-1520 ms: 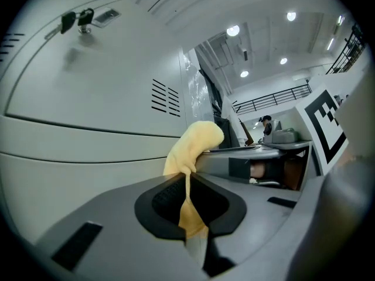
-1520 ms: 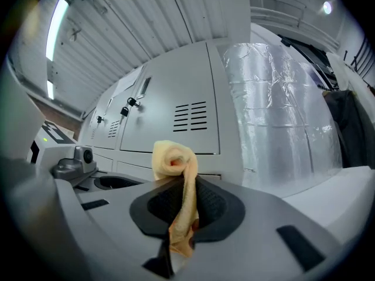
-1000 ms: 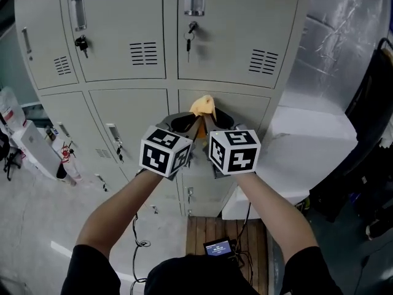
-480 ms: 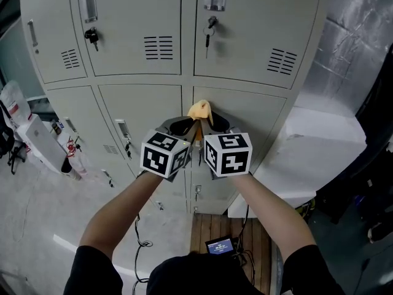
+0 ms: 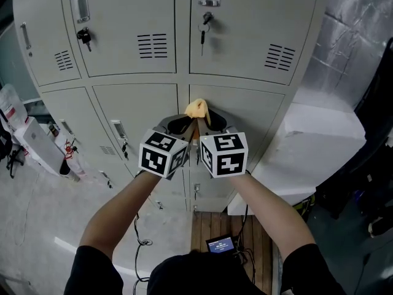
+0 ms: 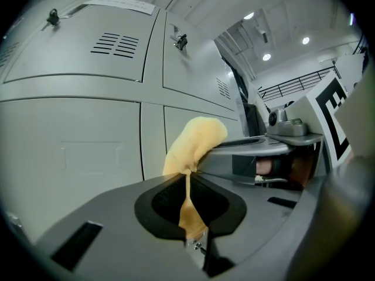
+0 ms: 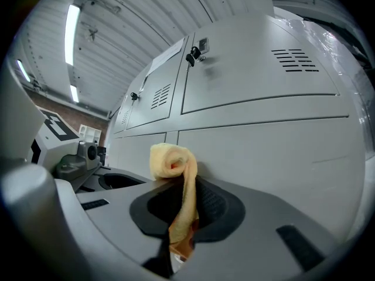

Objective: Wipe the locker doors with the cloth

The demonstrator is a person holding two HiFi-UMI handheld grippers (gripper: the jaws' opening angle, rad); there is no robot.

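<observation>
Broadly, I found both grippers side by side before the lower locker doors, their marker cubes nearly touching. The left gripper and right gripper each had fingers clamped tight on the yellow cloth, which bunched out ahead of them. The bunch sat at the upper left corner of the lower right door, just beside the vertical seam and just below the gap under the upper doors. Bare door face lay open to the right and downward. A white block stood against the cabinet's right edge. Keys hung in the lock above, well apart from the cloth.

The left gripper view showed only a thin strip of cloth pinched in the left gripper, with the right gripper just beside it. The right gripper view alone showed the cloth as a rolled end above the right gripper, its shadow falling on the door. Only the head view showed the wooden boards on the floor below.
</observation>
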